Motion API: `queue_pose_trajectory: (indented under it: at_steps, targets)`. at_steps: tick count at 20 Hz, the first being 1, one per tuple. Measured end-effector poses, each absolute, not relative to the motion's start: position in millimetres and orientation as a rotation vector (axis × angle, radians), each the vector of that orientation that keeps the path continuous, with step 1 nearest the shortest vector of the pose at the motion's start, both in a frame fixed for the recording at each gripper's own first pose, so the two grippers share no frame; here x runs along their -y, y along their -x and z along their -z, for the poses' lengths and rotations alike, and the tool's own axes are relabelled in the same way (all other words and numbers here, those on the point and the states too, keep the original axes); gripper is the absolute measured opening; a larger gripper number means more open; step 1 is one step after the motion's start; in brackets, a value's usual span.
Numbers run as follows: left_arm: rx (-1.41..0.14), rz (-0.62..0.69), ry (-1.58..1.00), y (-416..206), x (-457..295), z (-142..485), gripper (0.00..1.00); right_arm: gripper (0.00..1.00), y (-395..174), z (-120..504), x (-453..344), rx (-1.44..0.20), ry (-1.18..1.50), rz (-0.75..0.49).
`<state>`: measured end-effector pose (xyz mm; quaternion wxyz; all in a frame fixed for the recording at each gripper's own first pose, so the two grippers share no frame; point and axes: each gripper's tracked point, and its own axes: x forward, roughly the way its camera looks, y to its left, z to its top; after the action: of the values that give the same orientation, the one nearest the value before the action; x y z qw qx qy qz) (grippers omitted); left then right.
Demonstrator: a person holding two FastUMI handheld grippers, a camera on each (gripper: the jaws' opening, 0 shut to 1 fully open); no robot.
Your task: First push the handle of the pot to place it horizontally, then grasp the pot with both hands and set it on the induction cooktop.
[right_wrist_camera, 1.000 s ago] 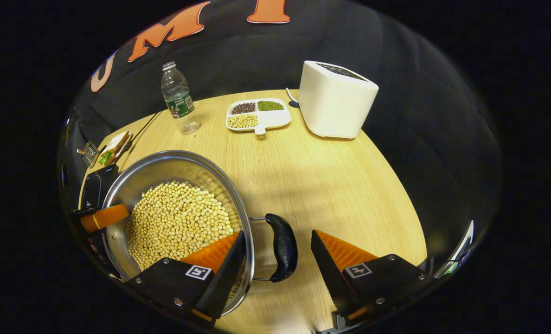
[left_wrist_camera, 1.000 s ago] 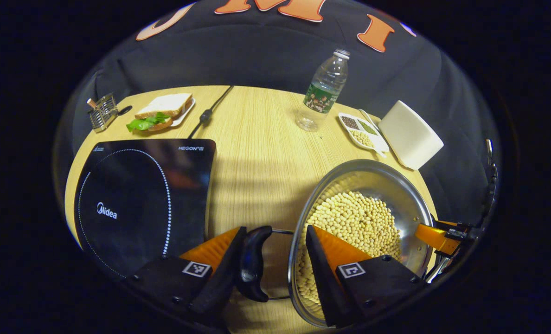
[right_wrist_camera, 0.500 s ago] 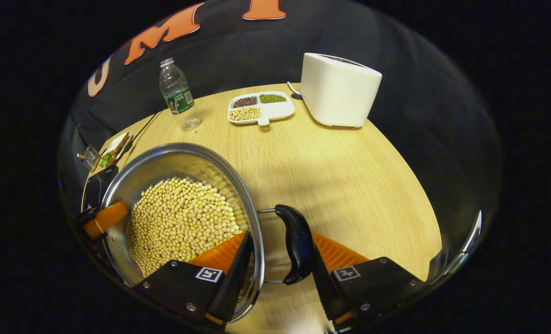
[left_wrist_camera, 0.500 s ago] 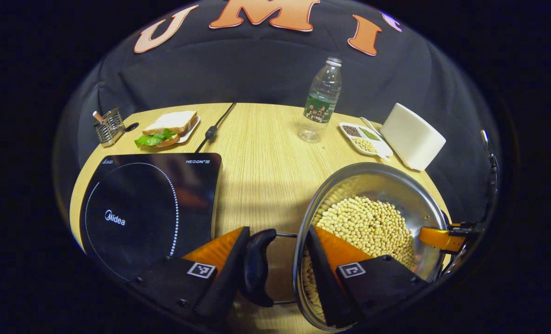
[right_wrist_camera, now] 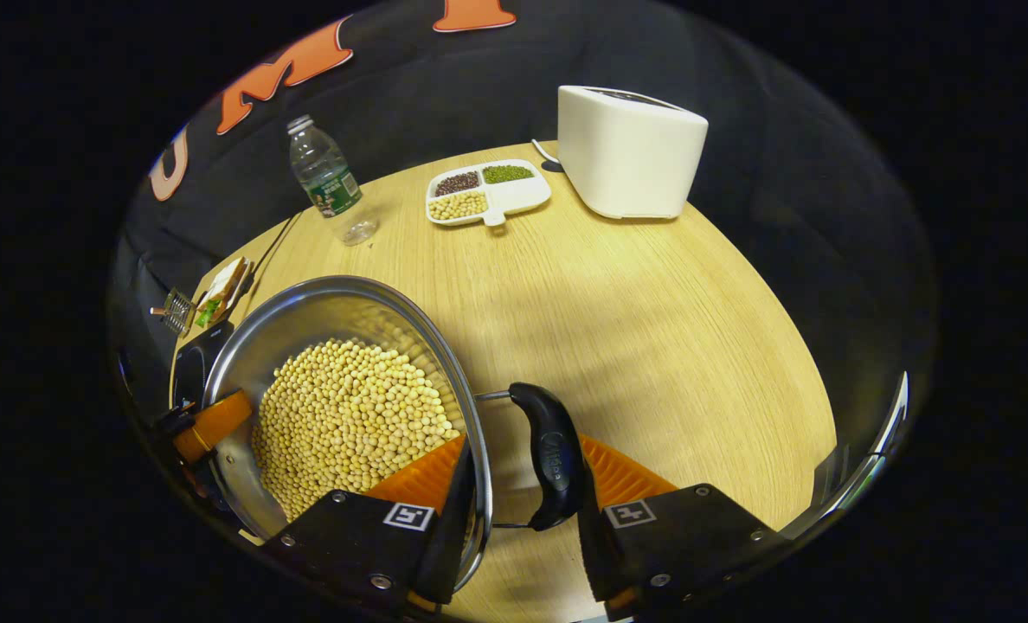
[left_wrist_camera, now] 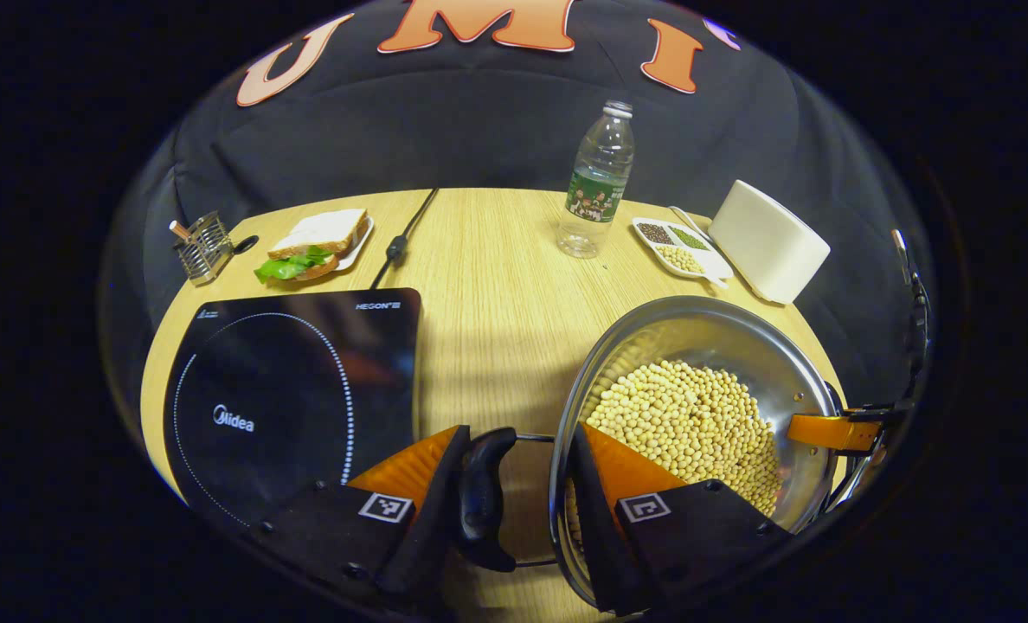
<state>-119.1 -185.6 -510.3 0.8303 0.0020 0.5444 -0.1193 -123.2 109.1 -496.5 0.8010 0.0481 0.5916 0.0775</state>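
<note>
A steel pot (left_wrist_camera: pixel 696 311) full of soybeans (left_wrist_camera: pixel 687 415) sits on the wooden table, right of the black induction cooktop (left_wrist_camera: pixel 289 389). My left gripper (left_wrist_camera: pixel 518 430) is shut across the pot's black left handle (left_wrist_camera: pixel 484 497) and rim, one finger outside the handle and one inside the pot. In the right gripper view the pot (right_wrist_camera: pixel 324 298) is at the left. My right gripper (right_wrist_camera: pixel 523 439) is shut the same way on the right handle (right_wrist_camera: pixel 553 454). Both handles lie level. Behind the pot shows a corner of the cooktop (right_wrist_camera: pixel 194 368).
At the back of the table stand a water bottle (left_wrist_camera: pixel 596 186), a divided dish of beans (left_wrist_camera: pixel 678 247) and a white toaster (left_wrist_camera: pixel 769 242). A sandwich on a plate (left_wrist_camera: pixel 315 242), a wire rack (left_wrist_camera: pixel 202 247) and the cooktop's cable (left_wrist_camera: pixel 401 238) lie behind the cooktop.
My right gripper's fingers came together from wide open onto the right handle and rim. My left gripper kept its hold on the left handle. Both views shifted slightly.
</note>
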Motion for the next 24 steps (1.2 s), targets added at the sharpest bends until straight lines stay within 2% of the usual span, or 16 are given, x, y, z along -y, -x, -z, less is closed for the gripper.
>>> queue_pose_trajectory:
  at_steps: [4, 13, 19, 24]
  targets:
    - [-1.104, 0.23, 0.011, 110.9, 167.3, 480.3, 0.72, 0.57, 116.0, 468.2, -105.1, -1.216, -0.096, -0.189]
    - [-0.967, 0.16, 0.008, 67.2, 93.6, 403.8, 0.72, 0.53, 101.9, 383.5, -128.1, -1.112, -0.094, -0.326]
    - [-0.937, 0.07, 0.014, 49.8, 47.7, 374.1, 0.72, 0.53, 87.0, 361.1, -197.5, -1.072, -0.068, -0.412]
    - [-0.899, 0.003, 0.002, 58.6, 26.0, 298.9, 0.7, 0.53, 86.3, 344.5, -234.7, -1.045, -0.063, -0.486]
